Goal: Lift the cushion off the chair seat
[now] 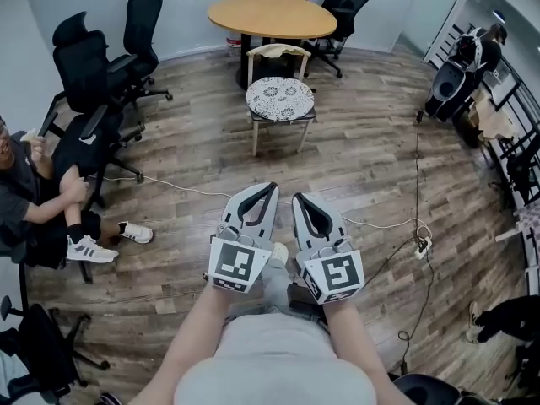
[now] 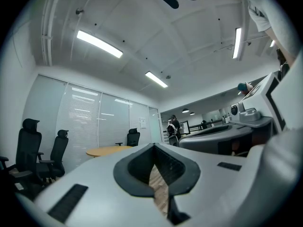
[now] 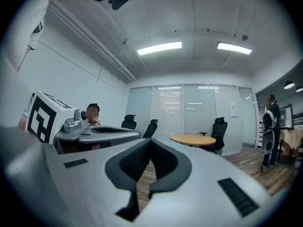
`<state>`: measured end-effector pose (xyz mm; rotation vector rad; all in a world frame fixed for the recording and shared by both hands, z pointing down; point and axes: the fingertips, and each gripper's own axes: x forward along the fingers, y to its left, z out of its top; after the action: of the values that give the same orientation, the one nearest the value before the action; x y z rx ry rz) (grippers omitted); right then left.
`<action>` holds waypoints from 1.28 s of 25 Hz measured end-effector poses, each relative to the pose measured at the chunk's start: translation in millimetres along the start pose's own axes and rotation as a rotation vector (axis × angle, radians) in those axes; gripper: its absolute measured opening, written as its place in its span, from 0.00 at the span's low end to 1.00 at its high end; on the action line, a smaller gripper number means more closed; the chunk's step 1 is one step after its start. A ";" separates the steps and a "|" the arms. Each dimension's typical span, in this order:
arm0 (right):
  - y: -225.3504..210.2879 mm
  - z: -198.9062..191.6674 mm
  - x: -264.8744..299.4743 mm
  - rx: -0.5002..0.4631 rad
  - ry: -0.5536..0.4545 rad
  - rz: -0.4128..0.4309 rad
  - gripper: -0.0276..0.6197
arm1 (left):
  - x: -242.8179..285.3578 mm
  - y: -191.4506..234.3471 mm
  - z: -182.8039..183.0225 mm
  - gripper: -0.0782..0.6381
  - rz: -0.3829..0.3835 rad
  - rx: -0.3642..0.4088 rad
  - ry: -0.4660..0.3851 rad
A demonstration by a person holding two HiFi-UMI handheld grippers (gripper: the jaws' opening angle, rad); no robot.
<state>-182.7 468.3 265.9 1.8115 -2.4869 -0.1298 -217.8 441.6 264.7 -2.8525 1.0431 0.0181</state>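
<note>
A round cushion [image 1: 280, 98] with a white-and-dark lace pattern lies on the seat of a light wooden chair [image 1: 279, 52], in the middle of the room in the head view. My left gripper [image 1: 267, 189] and right gripper [image 1: 300, 199] are held side by side well short of it, both pointing toward the chair. Each has its jaws together with nothing between them. In the left gripper view the left gripper [image 2: 154, 147] fills the lower frame and hides the cushion. The right gripper [image 3: 150, 141] does the same in the right gripper view.
A round wooden table [image 1: 272, 15] stands just behind the chair. Black office chairs [image 1: 93, 66] line the left wall, and a person [image 1: 34, 194] sits there. A cable [image 1: 384, 224] and power strip [image 1: 422, 245] lie on the wood floor to the right.
</note>
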 end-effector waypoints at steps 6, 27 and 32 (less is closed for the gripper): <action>-40.6 -5.8 44.9 0.013 -0.010 0.023 0.08 | 54.4 19.7 -8.2 0.10 0.012 0.002 0.013; -197.7 -26.3 201.5 0.030 0.002 0.101 0.08 | 253.3 102.6 -41.5 0.10 0.084 -0.030 0.047; -217.9 -41.8 219.0 0.053 0.032 0.103 0.08 | 282.2 111.8 -49.0 0.10 0.086 -0.037 0.067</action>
<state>-39.4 192.1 284.8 1.6850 -2.5786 -0.0306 -75.2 170.3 289.7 -2.8574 1.1906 -0.0525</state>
